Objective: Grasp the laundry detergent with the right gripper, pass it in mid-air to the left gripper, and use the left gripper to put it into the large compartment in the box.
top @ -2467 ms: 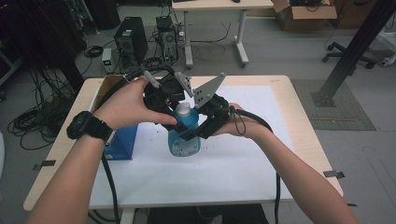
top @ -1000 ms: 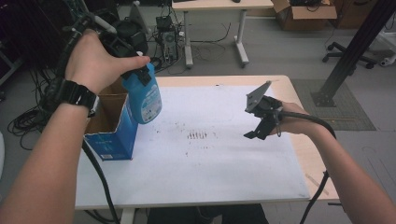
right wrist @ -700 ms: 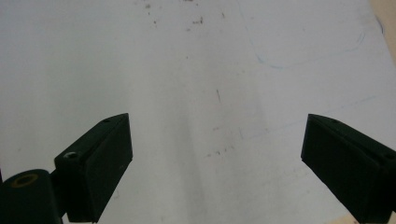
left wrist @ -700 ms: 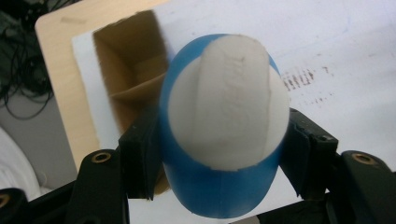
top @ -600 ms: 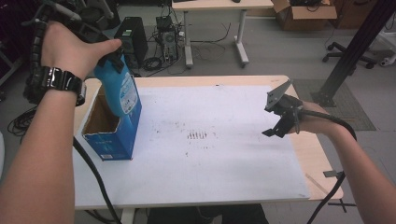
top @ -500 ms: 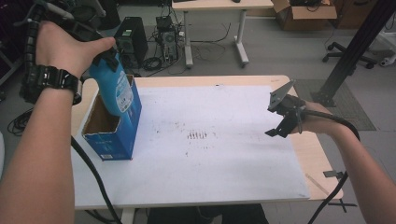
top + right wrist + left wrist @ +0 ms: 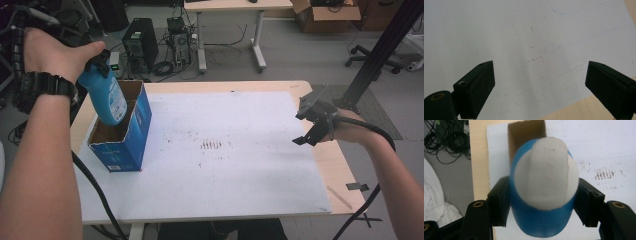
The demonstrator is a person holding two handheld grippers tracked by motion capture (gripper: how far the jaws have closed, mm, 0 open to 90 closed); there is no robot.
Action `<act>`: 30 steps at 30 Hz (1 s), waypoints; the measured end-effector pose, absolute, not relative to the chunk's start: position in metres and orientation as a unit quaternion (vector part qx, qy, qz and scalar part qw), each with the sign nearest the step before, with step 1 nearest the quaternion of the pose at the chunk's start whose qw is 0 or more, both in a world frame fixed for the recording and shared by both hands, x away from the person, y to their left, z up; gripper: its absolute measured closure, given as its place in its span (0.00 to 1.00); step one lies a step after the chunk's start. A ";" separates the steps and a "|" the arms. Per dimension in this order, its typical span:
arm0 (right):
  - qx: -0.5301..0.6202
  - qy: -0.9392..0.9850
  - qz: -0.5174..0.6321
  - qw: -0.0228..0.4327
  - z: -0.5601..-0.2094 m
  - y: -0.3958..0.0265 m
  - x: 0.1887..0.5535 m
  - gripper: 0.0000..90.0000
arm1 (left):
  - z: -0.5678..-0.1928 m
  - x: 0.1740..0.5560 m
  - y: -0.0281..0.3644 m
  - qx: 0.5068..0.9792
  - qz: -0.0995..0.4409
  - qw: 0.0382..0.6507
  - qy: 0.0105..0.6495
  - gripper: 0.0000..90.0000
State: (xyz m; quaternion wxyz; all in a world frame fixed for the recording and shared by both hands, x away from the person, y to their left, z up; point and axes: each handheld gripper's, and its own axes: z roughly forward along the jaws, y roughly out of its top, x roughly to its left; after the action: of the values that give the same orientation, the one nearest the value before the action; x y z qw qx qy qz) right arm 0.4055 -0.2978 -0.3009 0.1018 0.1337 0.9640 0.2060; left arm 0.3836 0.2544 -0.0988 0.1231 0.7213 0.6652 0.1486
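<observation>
A blue bottle (image 7: 106,97) hangs tilted over the open top of a blue cardboard box (image 7: 125,137) at the table's left side, its lower end just inside the opening. My left gripper (image 7: 541,205) is shut on the bottle (image 7: 543,195), whose pale bottom faces the camera, with the brown box interior (image 7: 524,137) beyond it. Over the right edge of the white sheet (image 7: 225,155), my right gripper (image 7: 312,125) is held open. Its jaws (image 7: 539,87) stand wide apart over bare white paper with nothing between them.
The white sheet carries dark smudges (image 7: 215,145) near its middle. A wooden table edge (image 7: 340,165) shows on the right. Cables trail from both grippers. Behind the table are a computer tower (image 7: 137,42), another desk (image 7: 235,7) and cardboard boxes.
The left gripper took the bottle from the table's middle, carried it up and left, then lowered it into the box's opening. The right gripper let go and drew back to the right edge.
</observation>
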 end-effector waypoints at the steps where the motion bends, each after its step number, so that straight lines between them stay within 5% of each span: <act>1: 0.134 0.964 0.206 0.102 -0.301 -0.299 0.405 0.10 | -0.101 0.384 0.255 0.723 0.146 0.119 0.664 0.42; 30: 0.134 0.969 0.187 0.095 -0.311 -0.297 0.402 0.10 | -0.199 0.400 0.274 0.725 0.102 0.094 0.675 0.42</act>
State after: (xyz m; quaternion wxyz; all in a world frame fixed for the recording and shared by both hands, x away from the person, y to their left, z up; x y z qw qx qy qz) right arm 0.4025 -0.2971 -0.3112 0.0949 0.1335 0.9686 0.1871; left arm 0.3999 0.2744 -0.1986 0.0945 0.7246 0.6749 0.1023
